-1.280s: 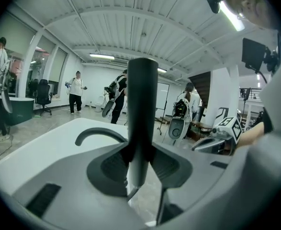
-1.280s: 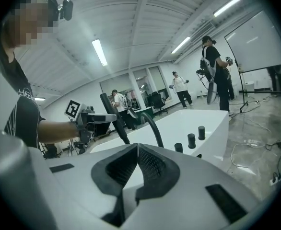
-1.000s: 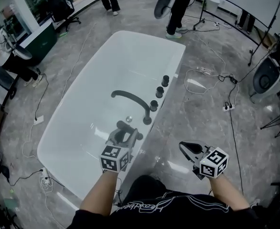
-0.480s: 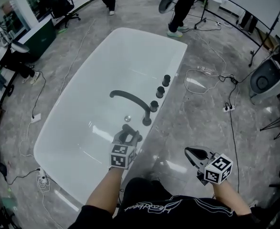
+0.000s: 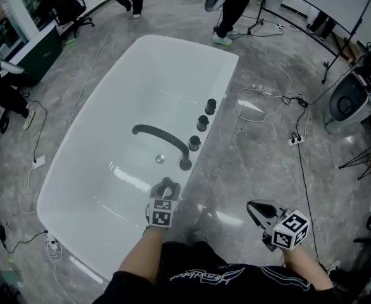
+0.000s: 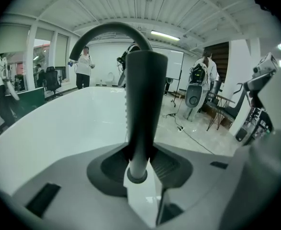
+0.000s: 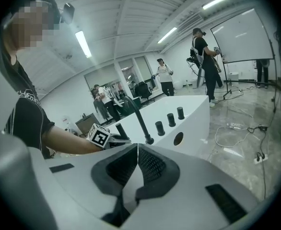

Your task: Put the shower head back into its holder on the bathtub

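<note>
My left gripper (image 5: 164,194) is shut on the dark shower head (image 5: 167,184), which stands upright over the near right rim of the white bathtub (image 5: 84,189). In the left gripper view the handle (image 6: 143,104) rises straight between the pads (image 6: 171,164), with the arched faucet (image 6: 107,30) behind it. The holder is hidden under the gripper. My right gripper (image 5: 260,211) hangs shut and empty over the floor to the right of the tub. From the right gripper view (image 7: 137,150) I see the left gripper's marker cube (image 7: 98,137) and the handle (image 7: 122,131) beside the faucet (image 7: 138,116).
Three dark knobs (image 5: 202,123) and the faucet (image 5: 159,137) line the tub's right rim. Cables and a power strip (image 5: 293,139) lie on the marble floor at right. People stand beyond the tub's far end (image 5: 233,5). A whiteboard and stands fill the far right.
My left gripper has come down toward the tub rim with the shower head in it. The right gripper has drifted slightly lower.
</note>
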The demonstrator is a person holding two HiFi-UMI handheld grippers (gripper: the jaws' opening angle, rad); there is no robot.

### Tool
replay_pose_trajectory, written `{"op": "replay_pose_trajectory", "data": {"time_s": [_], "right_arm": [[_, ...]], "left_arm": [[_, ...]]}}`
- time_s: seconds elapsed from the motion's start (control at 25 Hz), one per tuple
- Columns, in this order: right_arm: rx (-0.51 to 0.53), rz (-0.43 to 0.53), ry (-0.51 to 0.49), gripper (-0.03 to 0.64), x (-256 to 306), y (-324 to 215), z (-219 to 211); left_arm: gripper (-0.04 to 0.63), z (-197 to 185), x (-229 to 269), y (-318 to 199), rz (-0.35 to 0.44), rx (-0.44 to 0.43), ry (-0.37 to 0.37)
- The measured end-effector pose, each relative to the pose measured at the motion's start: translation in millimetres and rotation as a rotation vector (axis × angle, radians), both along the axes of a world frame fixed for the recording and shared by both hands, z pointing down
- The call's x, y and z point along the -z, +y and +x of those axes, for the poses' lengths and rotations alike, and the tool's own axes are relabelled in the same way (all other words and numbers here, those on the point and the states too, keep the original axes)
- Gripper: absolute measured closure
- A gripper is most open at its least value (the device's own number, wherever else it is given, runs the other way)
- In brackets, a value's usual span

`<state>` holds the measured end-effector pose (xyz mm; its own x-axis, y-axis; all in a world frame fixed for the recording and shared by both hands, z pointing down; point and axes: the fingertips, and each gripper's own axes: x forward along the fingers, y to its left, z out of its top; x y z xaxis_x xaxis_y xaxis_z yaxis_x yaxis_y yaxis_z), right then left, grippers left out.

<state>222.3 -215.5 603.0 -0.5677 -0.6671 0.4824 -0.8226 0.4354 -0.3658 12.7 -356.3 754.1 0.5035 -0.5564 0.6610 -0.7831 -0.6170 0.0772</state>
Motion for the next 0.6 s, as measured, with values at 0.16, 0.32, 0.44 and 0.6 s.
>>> {"op": "replay_pose_trajectory", "data": {"time_s": [0.16, 0.32, 0.44, 0.6], "right_arm": [[-0.009, -0.006, -0.001, 0.604, -2.4, 1.6, 2.2], [0.004, 0.002, -0.009, 0.604, 2.7, -0.9, -2.9], [0.019, 0.013, -0.011, 0.604, 9.8, -4.9, -8.5], [0.040, 0.037, -0.015, 0.603, 24.4, -12.6, -15.5]], "left_arm": [[0.462, 7.9, -4.8, -2.3, 0.038, -0.029, -0.034], [0.462, 11.8, -7.9, 3.3, 0.050, -0.034, -0.065], [0.447, 9.7, -14.6, 14.7, -0.005, -0.049, -0.090], [0.372, 5.9, -5.9, 27.0, -0.048, -0.056, -0.040]]}}
